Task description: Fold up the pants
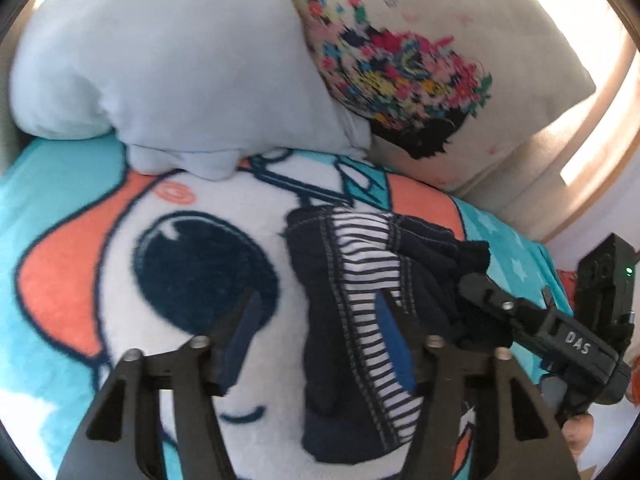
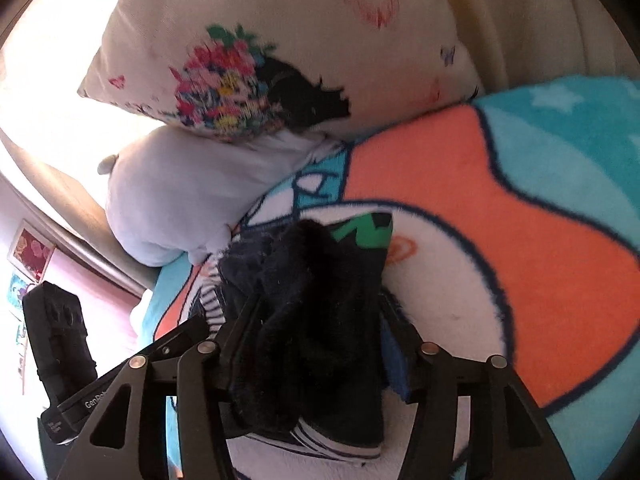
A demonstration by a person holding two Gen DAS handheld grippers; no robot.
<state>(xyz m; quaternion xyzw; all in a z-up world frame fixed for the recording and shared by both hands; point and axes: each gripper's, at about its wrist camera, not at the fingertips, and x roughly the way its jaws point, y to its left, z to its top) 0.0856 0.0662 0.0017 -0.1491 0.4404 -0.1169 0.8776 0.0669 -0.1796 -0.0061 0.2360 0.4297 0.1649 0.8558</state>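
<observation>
Small dark navy pants (image 1: 352, 320) with a striped white-and-navy lining lie bunched on a cartoon-print blanket (image 1: 120, 260). My left gripper (image 1: 320, 332) is open above the pants' left part, its fingers wide apart and empty. My right gripper (image 1: 476, 280) reaches in from the right onto the dark fabric. In the right wrist view the right gripper (image 2: 316, 320) has a thick bunch of the pants (image 2: 312, 300) between its fingers, with a green patch (image 2: 360, 232) showing at the top.
A pale blue pillow (image 1: 180, 72) and a cream flower-print pillow (image 1: 420, 60) lean at the head of the bed. The beige bed frame (image 1: 580, 168) curves behind. A wall with pictures (image 2: 28, 252) shows at left in the right wrist view.
</observation>
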